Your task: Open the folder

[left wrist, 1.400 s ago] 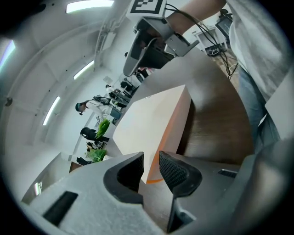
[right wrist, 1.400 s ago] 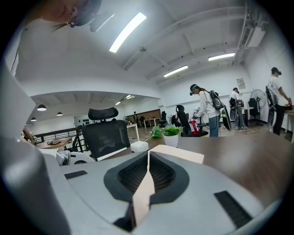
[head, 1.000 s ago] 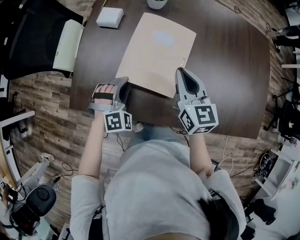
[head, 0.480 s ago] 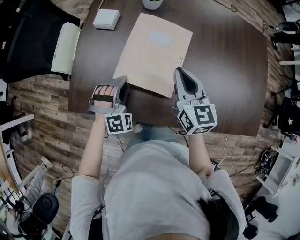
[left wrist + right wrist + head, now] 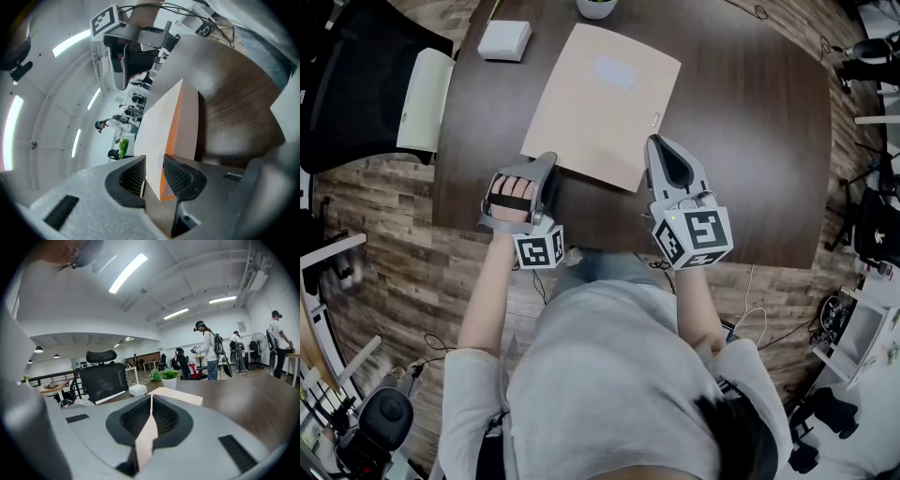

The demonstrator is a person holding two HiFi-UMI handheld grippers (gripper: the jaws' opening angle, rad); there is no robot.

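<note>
A beige folder (image 5: 600,98) lies closed on the dark wooden table (image 5: 750,141). My left gripper (image 5: 548,161) is at its near left corner. In the left gripper view the corner (image 5: 164,122), pale cover with an orange edge, fills the gap of the left gripper (image 5: 154,174). Its jaws are opening, and both pads touch the folder. My right gripper (image 5: 654,142) is at the near right corner. In the right gripper view a thin beige sheet of the folder (image 5: 180,397) is pinched flat in the shut right gripper (image 5: 151,416).
A white box (image 5: 504,39) and a white plant pot (image 5: 598,7) stand at the table's far edge. A black office chair (image 5: 366,75) stands left of the table. The table's near edge runs just under both grippers. People stand far off in the room.
My left gripper has rolled about its own line, and its marker cube has swung lower and nearer the wrist. The right gripper has stayed put. The folder lies as before.
</note>
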